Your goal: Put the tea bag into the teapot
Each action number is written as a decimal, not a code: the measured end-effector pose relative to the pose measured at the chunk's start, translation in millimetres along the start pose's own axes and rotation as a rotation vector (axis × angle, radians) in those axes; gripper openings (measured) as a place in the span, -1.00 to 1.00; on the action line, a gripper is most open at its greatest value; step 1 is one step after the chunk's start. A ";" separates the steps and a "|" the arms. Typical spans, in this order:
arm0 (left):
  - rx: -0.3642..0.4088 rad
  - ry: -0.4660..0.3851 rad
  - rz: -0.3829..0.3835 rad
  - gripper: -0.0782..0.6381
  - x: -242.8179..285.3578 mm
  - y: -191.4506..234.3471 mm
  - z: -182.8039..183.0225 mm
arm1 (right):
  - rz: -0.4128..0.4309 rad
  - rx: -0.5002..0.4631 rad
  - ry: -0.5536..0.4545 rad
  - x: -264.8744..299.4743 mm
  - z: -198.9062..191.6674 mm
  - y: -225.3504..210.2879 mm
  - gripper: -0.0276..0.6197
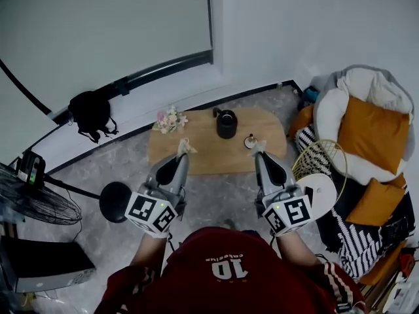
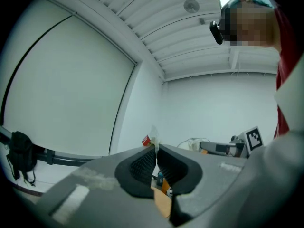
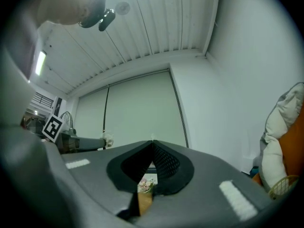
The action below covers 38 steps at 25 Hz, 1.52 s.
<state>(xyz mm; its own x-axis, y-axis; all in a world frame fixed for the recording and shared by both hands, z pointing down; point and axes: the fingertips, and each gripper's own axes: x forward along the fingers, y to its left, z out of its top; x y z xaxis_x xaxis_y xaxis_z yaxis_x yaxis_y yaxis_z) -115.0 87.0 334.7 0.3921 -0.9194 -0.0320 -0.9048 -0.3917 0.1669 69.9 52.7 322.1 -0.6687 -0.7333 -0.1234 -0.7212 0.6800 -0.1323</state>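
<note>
A black teapot [image 1: 226, 123] stands on the low wooden table [image 1: 196, 157] ahead of me, with a small round lid-like piece [image 1: 250, 140] to its right. My left gripper [image 1: 184, 152] is shut on the tea bag [image 1: 185, 145], short of the table's near edge. In the left gripper view the bag's white paper and red tag [image 2: 152, 137] stick up from the closed jaws of the left gripper [image 2: 156, 148]. My right gripper [image 1: 258, 152] is held level beside it, shut on a thin white scrap [image 1: 258, 146]. Only a sliver of this shows at the pinched tips of the right gripper [image 3: 152, 143].
A bunch of pale flowers [image 1: 170, 119] lies on the table's left end. A lounge chair with orange cushions [image 1: 366, 133] and a wire basket [image 1: 319, 159] stand to the right. On the left are a fan [image 1: 33, 205], a black bag [image 1: 91, 113] and a round black stool [image 1: 114, 201].
</note>
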 end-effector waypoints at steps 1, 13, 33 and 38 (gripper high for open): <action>0.003 0.002 0.002 -0.75 5.7 -1.1 0.3 | 0.003 0.004 -0.002 2.1 0.2 -5.5 -0.91; 0.032 0.048 0.018 -0.75 39.1 -7.4 -8.2 | -0.001 0.062 -0.009 8.3 -11.8 -47.8 -0.91; 0.006 0.053 -0.004 -0.75 102.3 41.1 -30.7 | -0.030 0.035 0.092 63.5 -52.0 -87.3 -0.91; -0.006 0.074 -0.014 -0.75 129.4 56.7 -38.6 | -0.030 0.035 0.138 88.5 -69.7 -102.4 -0.91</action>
<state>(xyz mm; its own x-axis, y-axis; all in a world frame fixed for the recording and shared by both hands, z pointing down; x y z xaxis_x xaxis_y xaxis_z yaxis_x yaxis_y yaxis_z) -109.2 -52.8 378.1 0.4160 -0.9086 0.0387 -0.8983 -0.4039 0.1732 71.9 -81.9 393.3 -0.6672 -0.7447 0.0170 -0.7360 0.6556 -0.1688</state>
